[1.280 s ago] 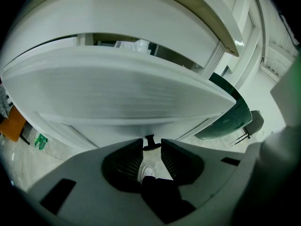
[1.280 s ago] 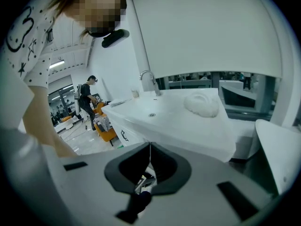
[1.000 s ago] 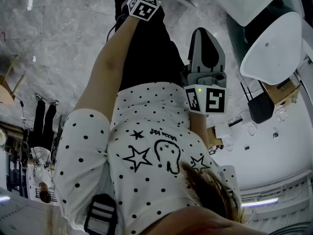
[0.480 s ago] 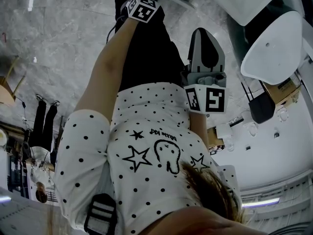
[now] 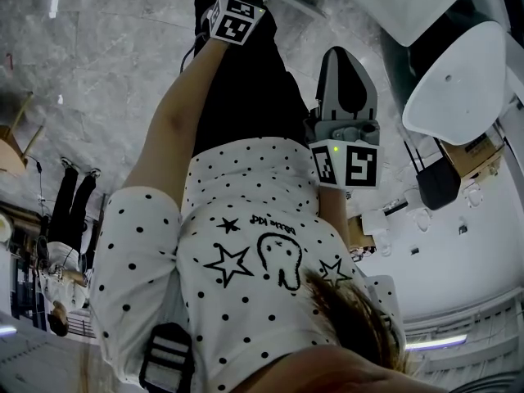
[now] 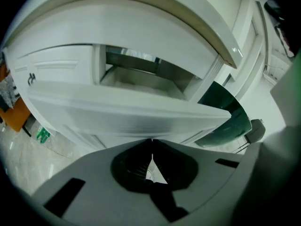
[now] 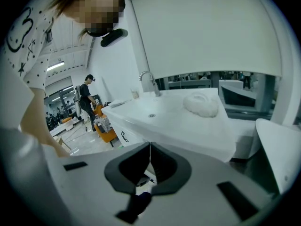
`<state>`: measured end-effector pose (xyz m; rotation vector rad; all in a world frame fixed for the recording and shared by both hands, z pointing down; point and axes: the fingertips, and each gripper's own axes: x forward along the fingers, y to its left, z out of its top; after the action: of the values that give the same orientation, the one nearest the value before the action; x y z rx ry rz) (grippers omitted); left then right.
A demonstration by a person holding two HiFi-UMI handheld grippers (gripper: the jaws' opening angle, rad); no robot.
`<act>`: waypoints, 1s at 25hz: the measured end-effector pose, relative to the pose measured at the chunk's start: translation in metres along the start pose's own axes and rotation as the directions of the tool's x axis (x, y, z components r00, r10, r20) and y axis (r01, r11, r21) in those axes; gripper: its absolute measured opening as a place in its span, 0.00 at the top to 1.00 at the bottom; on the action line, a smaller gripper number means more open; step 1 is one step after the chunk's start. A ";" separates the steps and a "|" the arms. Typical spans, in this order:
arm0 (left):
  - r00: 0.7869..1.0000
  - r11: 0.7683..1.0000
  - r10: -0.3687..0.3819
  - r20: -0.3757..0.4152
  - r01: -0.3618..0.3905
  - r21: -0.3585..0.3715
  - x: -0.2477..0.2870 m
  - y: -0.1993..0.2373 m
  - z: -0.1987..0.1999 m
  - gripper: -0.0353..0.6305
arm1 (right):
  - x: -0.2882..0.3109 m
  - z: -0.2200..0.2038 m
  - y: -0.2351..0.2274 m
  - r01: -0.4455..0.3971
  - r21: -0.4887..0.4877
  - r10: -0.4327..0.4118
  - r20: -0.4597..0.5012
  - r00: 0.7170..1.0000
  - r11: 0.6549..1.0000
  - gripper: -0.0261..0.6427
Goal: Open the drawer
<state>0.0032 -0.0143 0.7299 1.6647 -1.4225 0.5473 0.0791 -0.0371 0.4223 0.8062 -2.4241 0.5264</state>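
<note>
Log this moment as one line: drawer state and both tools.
drawer: partly open | left tool: shut, tips just below drawer front | right tool: shut, empty, aimed at white counter

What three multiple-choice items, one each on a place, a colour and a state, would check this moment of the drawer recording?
1. Where is the drawer?
A. Just beyond the tips of the left tool, below the countertop
B. Lying on the floor
C. Above the countertop

2. What colour is the drawer front?
A. Orange
B. White
C. Black

3. What state is the drawer in?
A. Fully shut
B. Lifted out of its cabinet
C. Pulled out, with its inside showing

Answers:
1 A: the left gripper view shows the drawer front right past the tool's closed tips, under the overhanging top.
2 B: the front panel is white like the cabinet around it.
3 C: the front stands forward of the cabinet, and the open cavity shows behind it.
</note>
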 end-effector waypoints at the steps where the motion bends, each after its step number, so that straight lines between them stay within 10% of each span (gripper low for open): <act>1: 1.000 1.000 0.015 0.014 -0.015 -0.005 -0.003 0.002 0.003 0.93 | 0.001 0.000 -0.001 -0.002 0.000 0.002 0.001 1.000 1.000 0.94; 25: 0.999 1.000 0.027 -0.035 -0.027 -0.016 -0.032 0.004 0.012 0.94 | 0.004 0.017 0.001 -0.028 0.002 0.028 0.041 0.999 1.000 0.94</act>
<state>-0.0109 -0.0059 0.7000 1.6181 -1.4226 0.5753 0.0693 -0.0469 0.4112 0.7921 -2.4762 0.5283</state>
